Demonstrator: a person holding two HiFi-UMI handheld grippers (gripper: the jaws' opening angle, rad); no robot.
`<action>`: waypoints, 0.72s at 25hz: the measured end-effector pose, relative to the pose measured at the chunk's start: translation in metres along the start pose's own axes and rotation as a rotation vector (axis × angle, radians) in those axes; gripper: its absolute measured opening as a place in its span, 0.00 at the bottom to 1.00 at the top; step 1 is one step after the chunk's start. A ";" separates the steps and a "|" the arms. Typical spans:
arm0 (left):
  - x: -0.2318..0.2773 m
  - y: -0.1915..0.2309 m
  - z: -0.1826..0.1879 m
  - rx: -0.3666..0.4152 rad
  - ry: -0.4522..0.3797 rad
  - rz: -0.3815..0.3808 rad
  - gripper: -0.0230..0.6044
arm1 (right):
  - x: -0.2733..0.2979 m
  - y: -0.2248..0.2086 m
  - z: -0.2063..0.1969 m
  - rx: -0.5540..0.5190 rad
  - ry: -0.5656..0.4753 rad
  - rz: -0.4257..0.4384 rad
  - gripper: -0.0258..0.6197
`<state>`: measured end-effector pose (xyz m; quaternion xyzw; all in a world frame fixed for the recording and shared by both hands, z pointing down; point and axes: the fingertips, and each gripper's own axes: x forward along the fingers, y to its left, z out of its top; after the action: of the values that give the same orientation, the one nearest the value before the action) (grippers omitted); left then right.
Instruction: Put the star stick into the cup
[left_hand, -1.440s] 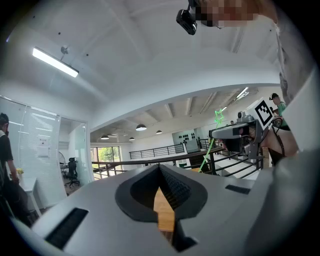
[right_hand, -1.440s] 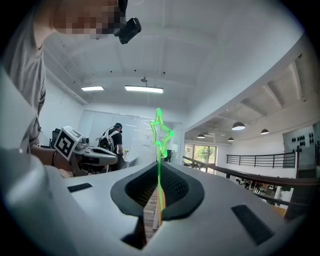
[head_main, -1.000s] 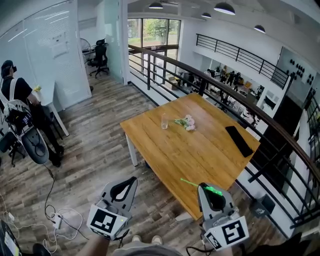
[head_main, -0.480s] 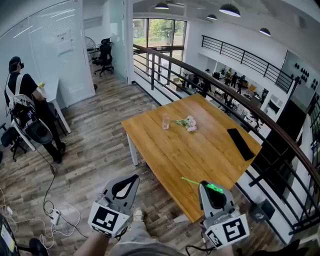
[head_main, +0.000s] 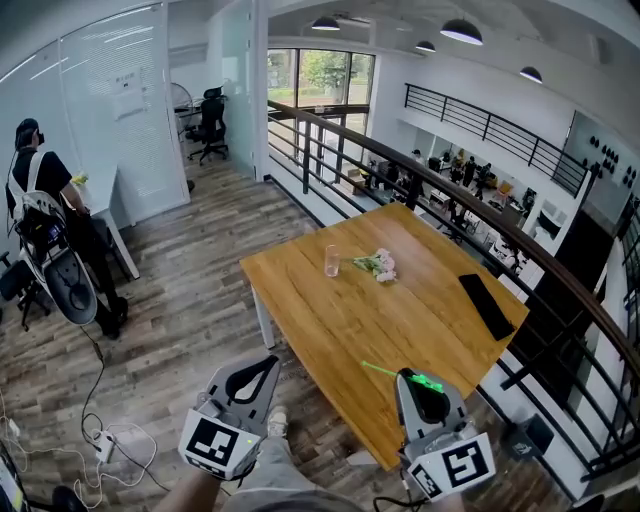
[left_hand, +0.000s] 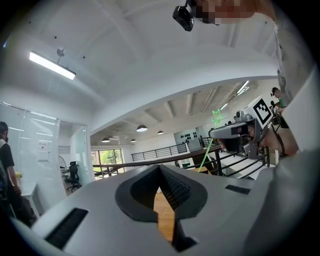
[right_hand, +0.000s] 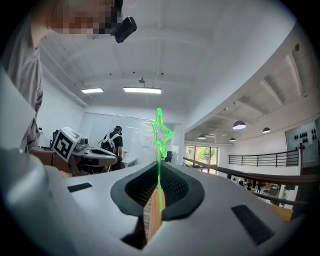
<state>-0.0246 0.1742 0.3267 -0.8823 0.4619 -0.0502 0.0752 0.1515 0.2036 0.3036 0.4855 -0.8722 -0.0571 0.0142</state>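
A big brown wooden table (head_main: 400, 320) stands on the grey plank floor (head_main: 190, 270). A black metal railing (head_main: 412, 185) runs behind it. Round black lamps (head_main: 460, 32) shine above.

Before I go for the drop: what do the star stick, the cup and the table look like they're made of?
The star stick is thin, translucent and bright green and seems to glow against the light, so it is probably plastic. The cup is clear and see-through; it could be glass or clear plastic, I can't tell which. The table looks like wood, warm honey-coloured with faint grain lines and a low sheen.
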 end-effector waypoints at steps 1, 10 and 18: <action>0.004 0.003 -0.002 0.000 0.003 0.000 0.06 | 0.005 -0.003 -0.003 0.004 0.005 0.000 0.10; 0.054 0.057 -0.028 -0.021 0.036 -0.016 0.06 | 0.075 -0.032 -0.030 0.033 0.054 -0.026 0.10; 0.129 0.121 -0.055 -0.057 0.096 -0.075 0.06 | 0.165 -0.068 -0.057 0.075 0.127 -0.066 0.10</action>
<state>-0.0578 -0.0045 0.3614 -0.8974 0.4328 -0.0820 0.0260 0.1269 0.0232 0.3473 0.5168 -0.8547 0.0062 0.0491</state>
